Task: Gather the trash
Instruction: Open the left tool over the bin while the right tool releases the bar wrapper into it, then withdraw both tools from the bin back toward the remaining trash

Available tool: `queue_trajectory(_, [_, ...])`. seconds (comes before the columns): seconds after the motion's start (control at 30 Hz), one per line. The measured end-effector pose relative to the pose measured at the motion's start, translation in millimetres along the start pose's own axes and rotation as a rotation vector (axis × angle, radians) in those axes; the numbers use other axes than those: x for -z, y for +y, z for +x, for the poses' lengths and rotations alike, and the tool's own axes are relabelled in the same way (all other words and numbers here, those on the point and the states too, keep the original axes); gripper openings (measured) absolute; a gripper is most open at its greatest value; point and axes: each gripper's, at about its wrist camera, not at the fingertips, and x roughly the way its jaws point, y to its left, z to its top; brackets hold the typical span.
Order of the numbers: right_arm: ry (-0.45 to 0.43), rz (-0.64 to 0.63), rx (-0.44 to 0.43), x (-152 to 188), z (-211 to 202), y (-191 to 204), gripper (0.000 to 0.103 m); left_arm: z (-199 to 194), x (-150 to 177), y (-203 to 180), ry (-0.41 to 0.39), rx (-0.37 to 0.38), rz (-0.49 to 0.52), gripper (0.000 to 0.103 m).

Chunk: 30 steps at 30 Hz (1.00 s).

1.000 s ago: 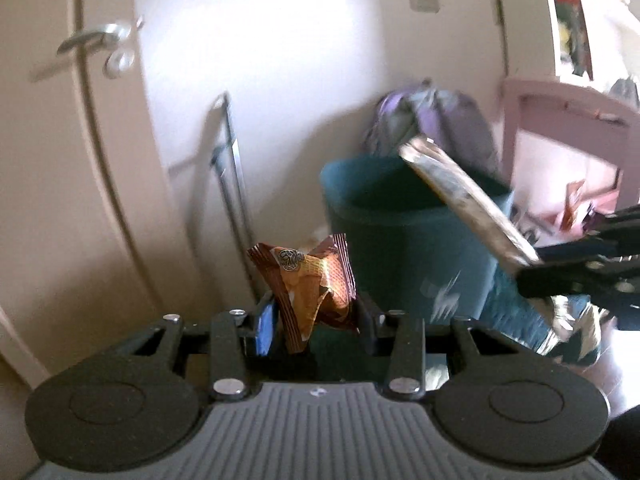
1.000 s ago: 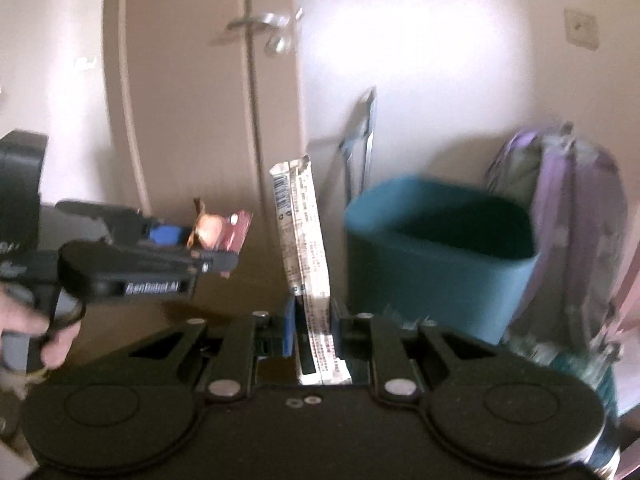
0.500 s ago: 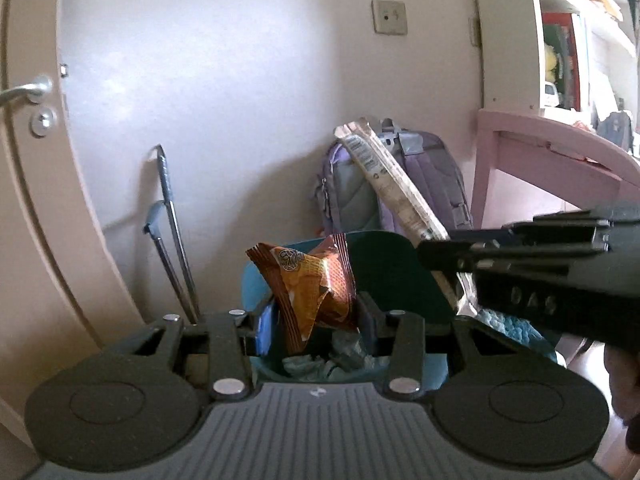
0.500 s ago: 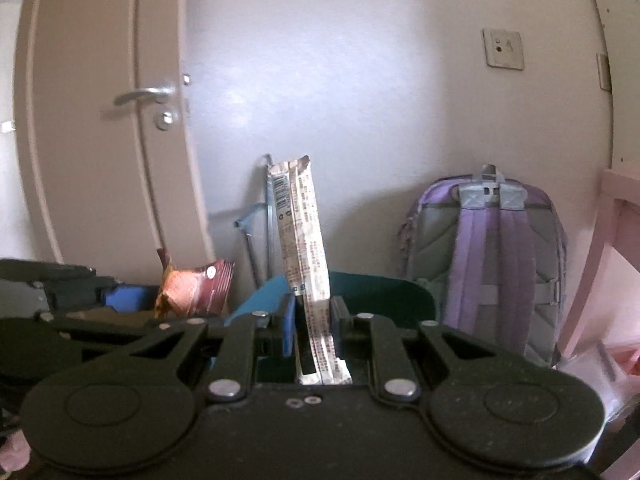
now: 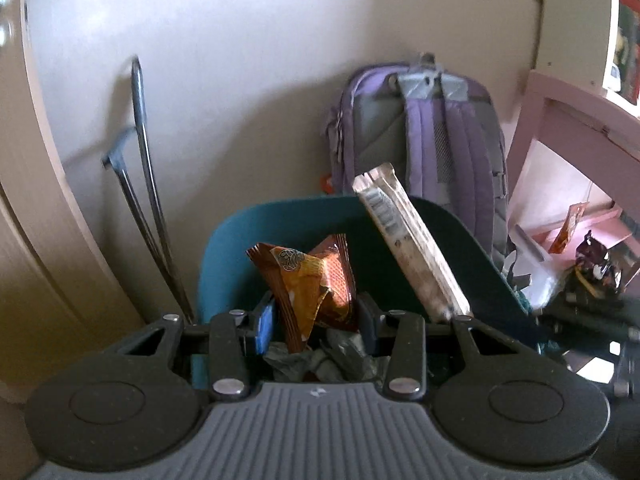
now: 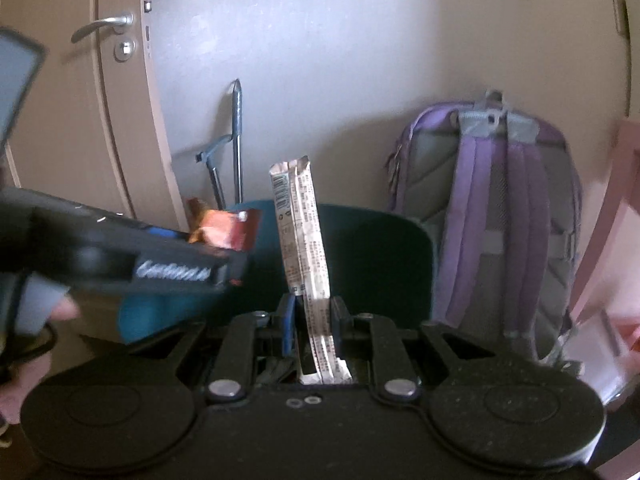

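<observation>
My left gripper (image 5: 316, 320) is shut on a crumpled orange-brown snack wrapper (image 5: 310, 280), which it holds over the mouth of the teal bin (image 5: 224, 248). Crumpled grey-green trash (image 5: 324, 360) lies inside the bin, below the jaws. My right gripper (image 6: 312, 316) is shut on a long white wrapper (image 6: 304, 232) that stands upright over the same teal bin (image 6: 384, 264). In the right wrist view the left gripper (image 6: 236, 268) comes in from the left with the orange wrapper (image 6: 224, 232). The white wrapper (image 5: 408, 252) leans across the bin in the left wrist view.
A purple backpack (image 5: 424, 140) leans on the wall behind the bin. Thin metal rods (image 5: 148, 192) stand against the wall to the bin's left, beside a door (image 6: 80, 128). A pink desk (image 5: 576, 128) stands at the right, with wrappers (image 5: 596, 264) on the floor under it.
Both grippers have moved up to the bin and now hang over its mouth, each still gripping its wrapper. The bin's inside has come into view.
</observation>
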Motion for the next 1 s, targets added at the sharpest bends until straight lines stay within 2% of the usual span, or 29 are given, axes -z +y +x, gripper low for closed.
queue_trajectory(0.1, [0.012,-0.042,0.018,4.3,4.4,5.3,0.018,13.4,-2.4,2.5,0.043,0.006,-0.018,0.042])
queue_trajectory(0.27, [0.042,-0.048,0.028,6.6,7.4,5.9,0.022,36.0,-1.0,0.5,0.170,0.047,-0.009,0.042])
queue_trajectory(0.43, [0.055,-0.037,0.023,7.6,6.0,2.9,0.030,43.7,3.2,-6.1,0.214,0.035,0.011,0.044])
queue_trajectory(0.5, [0.056,-0.029,0.033,7.5,3.8,1.4,0.030,43.3,4.7,-8.0,0.217,0.029,0.013,0.049])
queue_trajectory(0.63, [0.051,0.002,0.025,7.6,-5.1,-4.7,0.032,36.9,5.5,-8.5,0.204,0.014,0.012,0.067])
queue_trajectory(0.77, [0.040,0.004,0.015,6.2,-20.2,-4.4,0.033,20.1,7.6,-9.8,0.172,0.015,0.025,0.069])
queue_trajectory(1.0, [0.004,-0.032,0.011,3.7,-56.8,5.5,0.043,-24.7,13.5,-11.6,0.096,-0.003,0.047,0.077])
